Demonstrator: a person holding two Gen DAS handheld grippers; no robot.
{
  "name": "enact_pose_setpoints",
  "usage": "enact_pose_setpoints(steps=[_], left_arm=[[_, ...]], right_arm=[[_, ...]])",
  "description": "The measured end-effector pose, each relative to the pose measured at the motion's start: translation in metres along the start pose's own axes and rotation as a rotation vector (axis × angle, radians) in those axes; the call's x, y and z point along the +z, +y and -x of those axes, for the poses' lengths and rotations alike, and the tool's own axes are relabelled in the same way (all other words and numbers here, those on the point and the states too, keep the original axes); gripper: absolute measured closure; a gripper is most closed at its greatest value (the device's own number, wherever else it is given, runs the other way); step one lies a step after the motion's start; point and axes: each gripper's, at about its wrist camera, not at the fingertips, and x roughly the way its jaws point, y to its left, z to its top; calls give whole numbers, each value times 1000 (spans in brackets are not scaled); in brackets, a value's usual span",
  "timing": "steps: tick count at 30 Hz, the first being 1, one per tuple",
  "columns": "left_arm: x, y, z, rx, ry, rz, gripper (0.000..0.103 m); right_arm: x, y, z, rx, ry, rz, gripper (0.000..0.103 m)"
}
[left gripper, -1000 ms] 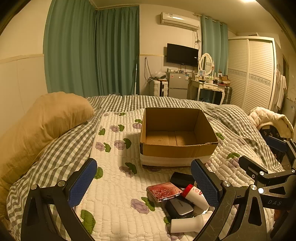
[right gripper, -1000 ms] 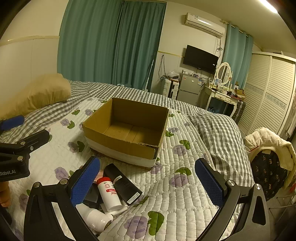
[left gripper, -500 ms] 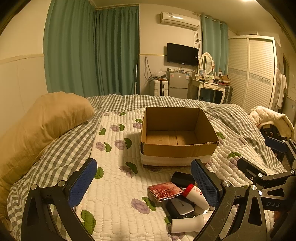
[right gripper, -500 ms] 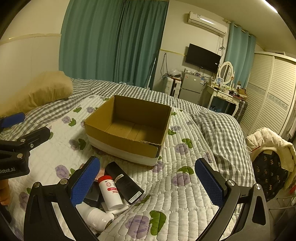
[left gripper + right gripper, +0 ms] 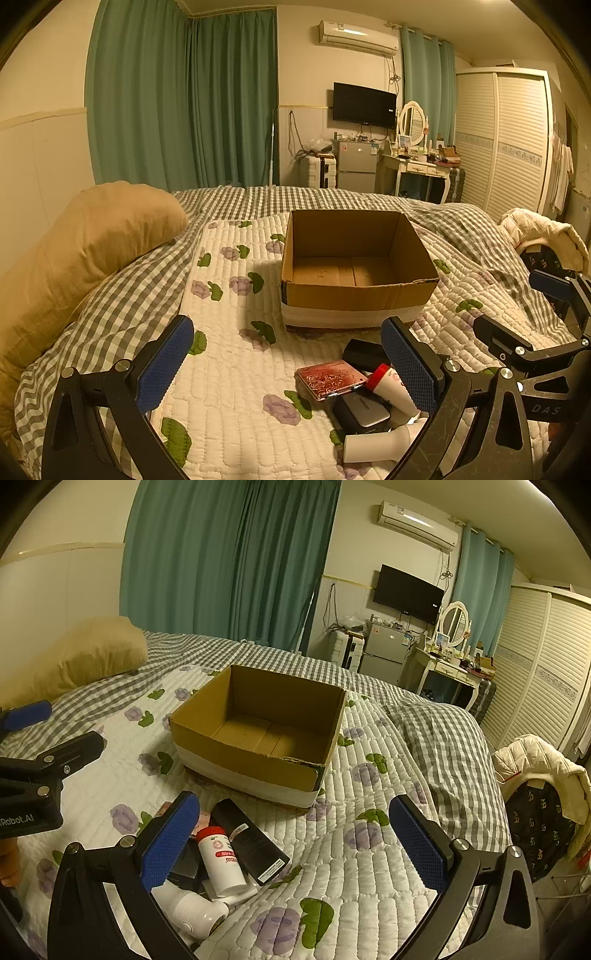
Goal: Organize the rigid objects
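Tan pillow (image 5: 92,236) lies at the left of the bed, on a grey checked cover (image 5: 122,295), and beside it a white quilt (image 5: 229,354) with purple flowers spreads across the middle. On that quilt stands an open cardboard box (image 5: 354,295) with a white band round its base, nothing visible inside it. The left gripper (image 5: 286,363) hovers over the near part of the quilt, its jaws spread wide and holding nothing. Just in front of the box, toward the right, a small heap of rigid things lies close together and touching: a red patterned case (image 5: 328,378), a dark power bank (image 5: 364,410) under its near edge, a black rectangular box (image 5: 249,840), a white bottle with a red cap (image 5: 221,860) lying on its side against that black box, and a white handled device (image 5: 192,910) nearest the person. The right gripper (image 5: 293,845) hangs over the quilt beside the heap, jaws likewise wide apart and empty, its left finger (image 5: 170,842) above the heap's edge. Farther right, a cream jacket (image 5: 539,764) is draped over a dark chair off the bed.
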Motion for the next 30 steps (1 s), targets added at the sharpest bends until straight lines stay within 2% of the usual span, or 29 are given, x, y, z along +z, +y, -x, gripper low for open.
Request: enact_pose_setpoints(steps=[30], left_arm=[[-9, -3, 0, 5, 12, -8, 0]], right_arm=[[-5, 4, -4, -2, 18, 18, 0]])
